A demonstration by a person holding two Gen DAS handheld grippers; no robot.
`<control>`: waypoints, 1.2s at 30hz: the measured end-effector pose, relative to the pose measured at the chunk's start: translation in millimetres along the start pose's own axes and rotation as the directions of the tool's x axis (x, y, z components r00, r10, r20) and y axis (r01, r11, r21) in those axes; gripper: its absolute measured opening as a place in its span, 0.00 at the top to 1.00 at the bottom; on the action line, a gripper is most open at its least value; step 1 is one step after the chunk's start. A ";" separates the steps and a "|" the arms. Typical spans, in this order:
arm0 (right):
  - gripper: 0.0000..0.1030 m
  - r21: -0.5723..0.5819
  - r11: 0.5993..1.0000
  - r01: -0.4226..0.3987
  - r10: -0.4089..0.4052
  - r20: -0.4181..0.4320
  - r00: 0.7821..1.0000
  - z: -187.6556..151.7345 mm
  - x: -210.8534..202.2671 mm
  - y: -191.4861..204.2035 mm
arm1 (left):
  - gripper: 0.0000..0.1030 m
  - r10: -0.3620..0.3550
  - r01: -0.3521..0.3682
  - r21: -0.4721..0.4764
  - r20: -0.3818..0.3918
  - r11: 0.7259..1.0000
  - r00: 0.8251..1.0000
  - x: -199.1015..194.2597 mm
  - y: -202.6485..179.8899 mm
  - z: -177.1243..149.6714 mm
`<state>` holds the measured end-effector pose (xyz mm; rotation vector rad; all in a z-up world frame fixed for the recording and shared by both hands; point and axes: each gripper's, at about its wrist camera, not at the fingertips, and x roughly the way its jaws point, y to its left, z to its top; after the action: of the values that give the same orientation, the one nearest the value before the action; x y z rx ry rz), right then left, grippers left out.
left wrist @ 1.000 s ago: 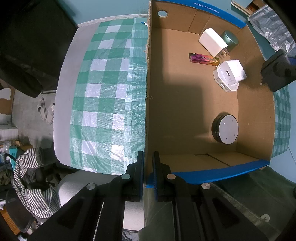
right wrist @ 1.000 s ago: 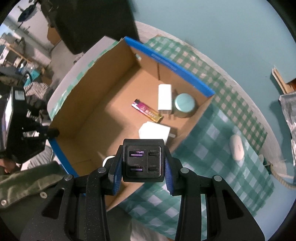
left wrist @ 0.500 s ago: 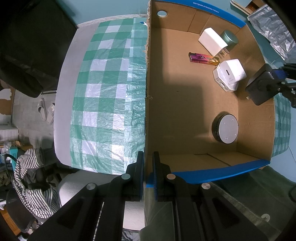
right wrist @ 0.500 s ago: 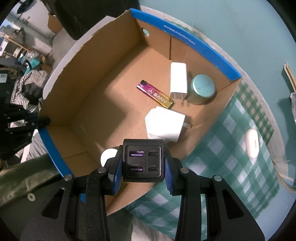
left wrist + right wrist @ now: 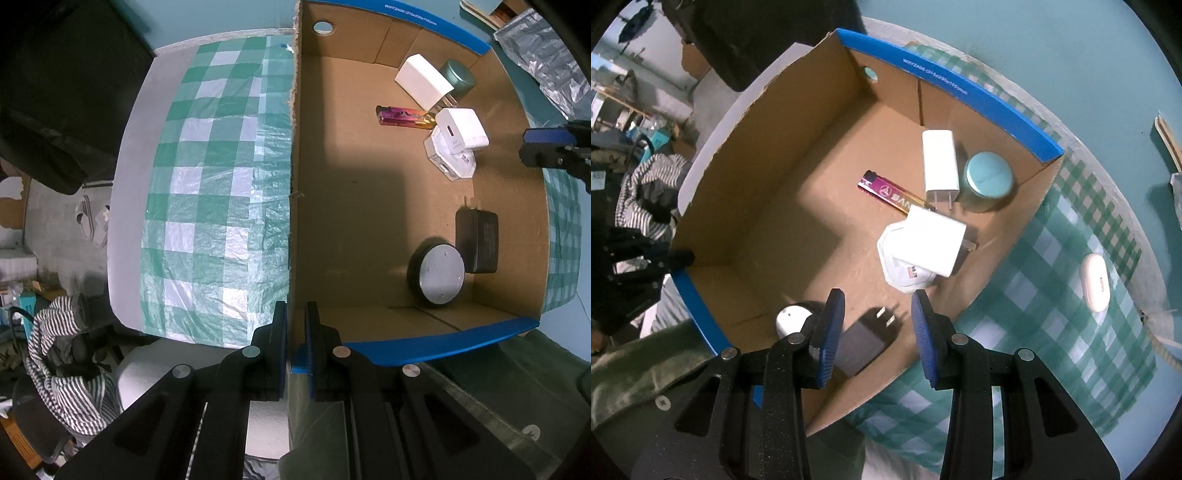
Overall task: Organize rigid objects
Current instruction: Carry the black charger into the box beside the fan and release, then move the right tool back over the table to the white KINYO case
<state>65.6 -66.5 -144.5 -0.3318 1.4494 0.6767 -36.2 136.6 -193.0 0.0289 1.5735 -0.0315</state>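
Your right gripper [image 5: 877,334] hangs over the cardboard box [image 5: 798,177], jaws apart and empty; the black charger [image 5: 862,345] lies on the box floor at lower centre of the right view, beside the round puck [image 5: 437,273]. Your left gripper [image 5: 295,347] is pinched tight on the box wall, so hold it steady there. Lift the right one straight up, clear of the rim. The white case [image 5: 1095,282] waits on the checked cloth [image 5: 1052,295] at right, probably next.
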 end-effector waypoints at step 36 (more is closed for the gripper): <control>0.45 0.188 0.970 0.154 -0.167 0.060 0.984 -18.4 -13.3 -146.1 | 0.92 0.016 -0.016 -0.020 -0.012 1.000 1.000 3.3 0.4 0.4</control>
<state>139.6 -193.4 -161.2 -0.2740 1.3843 0.4173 -35.9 136.9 -196.2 0.0258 1.5853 -0.0028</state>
